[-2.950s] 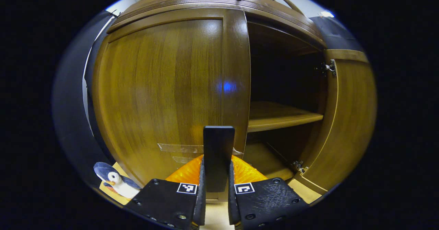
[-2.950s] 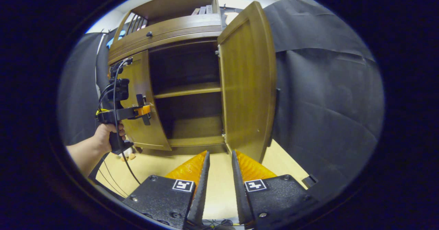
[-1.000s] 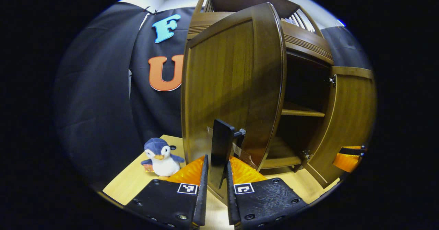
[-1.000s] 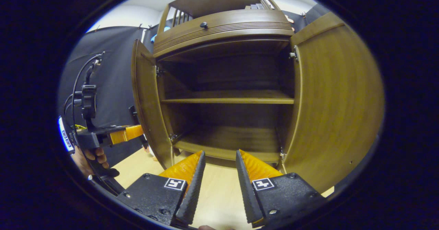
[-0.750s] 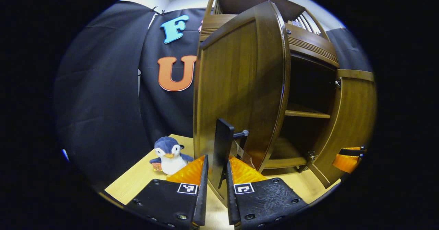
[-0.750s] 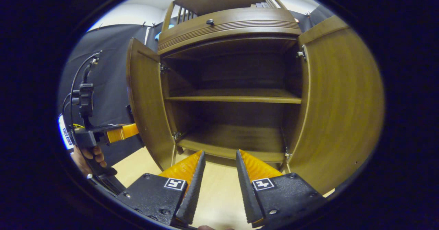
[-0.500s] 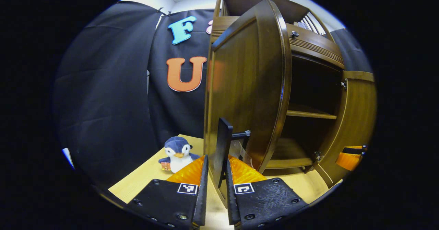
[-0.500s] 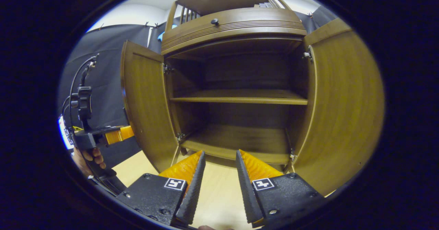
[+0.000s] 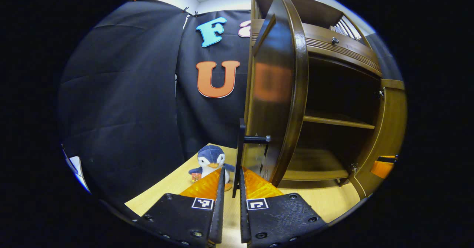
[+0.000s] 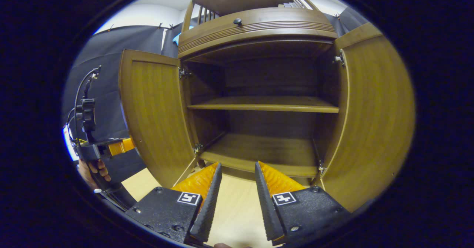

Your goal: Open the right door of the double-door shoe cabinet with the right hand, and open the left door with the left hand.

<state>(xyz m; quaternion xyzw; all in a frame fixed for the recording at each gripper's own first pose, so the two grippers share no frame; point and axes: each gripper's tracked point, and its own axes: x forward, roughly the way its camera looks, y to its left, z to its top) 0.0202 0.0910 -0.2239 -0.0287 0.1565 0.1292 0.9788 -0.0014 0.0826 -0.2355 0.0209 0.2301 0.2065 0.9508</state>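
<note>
The left gripper view is set close beside the left door [image 9: 276, 92]; the right gripper view faces the open cabinet [image 10: 266, 103], which is seen in both.

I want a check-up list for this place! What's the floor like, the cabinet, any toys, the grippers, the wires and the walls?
Surface: pale wooden floor, bare in front of the cabinet.
Job's things: shoe cabinet; left door and right door both swung wide; shelf with nothing seen on it.
Clutter: plush penguin standing on the floor beside the left door.
Grippers: left gripper fingers nearly closed around the left door's handle; right gripper open, holding nothing.
Cables: black cable looping above the left gripper.
Surroundings: black cloth wall behind and beside the cabinet.
</note>
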